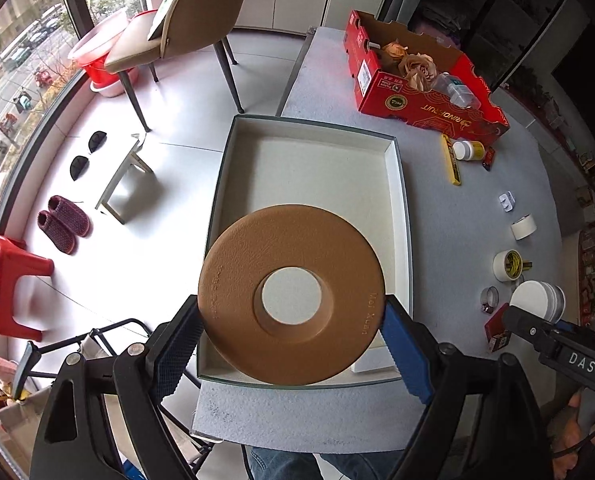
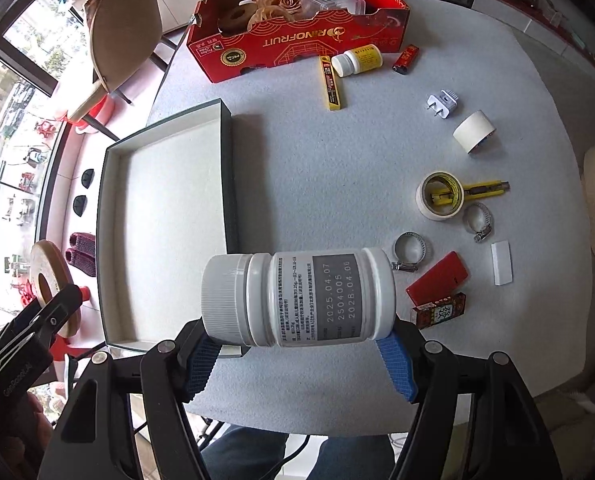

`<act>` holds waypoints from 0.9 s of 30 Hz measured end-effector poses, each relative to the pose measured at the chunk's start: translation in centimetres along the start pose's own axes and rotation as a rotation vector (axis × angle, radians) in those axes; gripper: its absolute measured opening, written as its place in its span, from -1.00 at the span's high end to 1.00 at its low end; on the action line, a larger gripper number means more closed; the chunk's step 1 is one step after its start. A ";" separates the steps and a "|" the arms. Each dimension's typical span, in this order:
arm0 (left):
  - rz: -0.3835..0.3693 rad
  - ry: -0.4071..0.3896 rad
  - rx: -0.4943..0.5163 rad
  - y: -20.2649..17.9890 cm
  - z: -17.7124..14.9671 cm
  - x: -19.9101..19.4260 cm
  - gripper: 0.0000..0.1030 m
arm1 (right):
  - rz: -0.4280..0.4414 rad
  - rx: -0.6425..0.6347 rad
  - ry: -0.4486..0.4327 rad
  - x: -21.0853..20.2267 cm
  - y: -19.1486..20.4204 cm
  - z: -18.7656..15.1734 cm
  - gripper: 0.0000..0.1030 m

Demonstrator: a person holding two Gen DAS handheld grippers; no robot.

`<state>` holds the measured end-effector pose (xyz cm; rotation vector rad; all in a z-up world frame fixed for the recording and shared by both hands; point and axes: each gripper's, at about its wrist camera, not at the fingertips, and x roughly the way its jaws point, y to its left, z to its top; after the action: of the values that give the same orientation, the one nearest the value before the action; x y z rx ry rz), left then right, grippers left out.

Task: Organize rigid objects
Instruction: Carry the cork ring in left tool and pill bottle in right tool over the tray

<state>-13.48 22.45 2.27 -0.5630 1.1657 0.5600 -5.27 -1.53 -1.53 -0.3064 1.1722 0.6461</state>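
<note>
Bottle [image 2: 297,298] crosswise, cap [image 2: 223,298] leftward

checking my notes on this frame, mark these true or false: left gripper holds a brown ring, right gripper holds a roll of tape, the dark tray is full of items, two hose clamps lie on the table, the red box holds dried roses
1. The left gripper holds a brown ring. True.
2. The right gripper holds a roll of tape. False: it holds a white pill bottle lying sideways between its fingers.
3. The dark tray is full of items. False: the right wrist view shows its floor bare; the ring hangs above it.
4. Two hose clamps lie on the table. True.
5. The red box holds dried roses. True.
</note>
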 end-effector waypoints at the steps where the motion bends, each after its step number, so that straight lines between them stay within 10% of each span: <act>1: 0.002 0.004 0.004 0.0 0.1 0.3 -0.72 | -0.003 0.000 0.008 0.2 0.2 0.1 -0.39; 27: 0.051 0.092 0.041 1.9 3.7 8.2 -0.72 | 0.118 -0.014 0.103 6.7 11.2 10.4 -0.39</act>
<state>-9.87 27.27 -4.70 -0.5291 1.2788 0.5574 -2.75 14.97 -2.68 -0.2861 1.2916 0.7487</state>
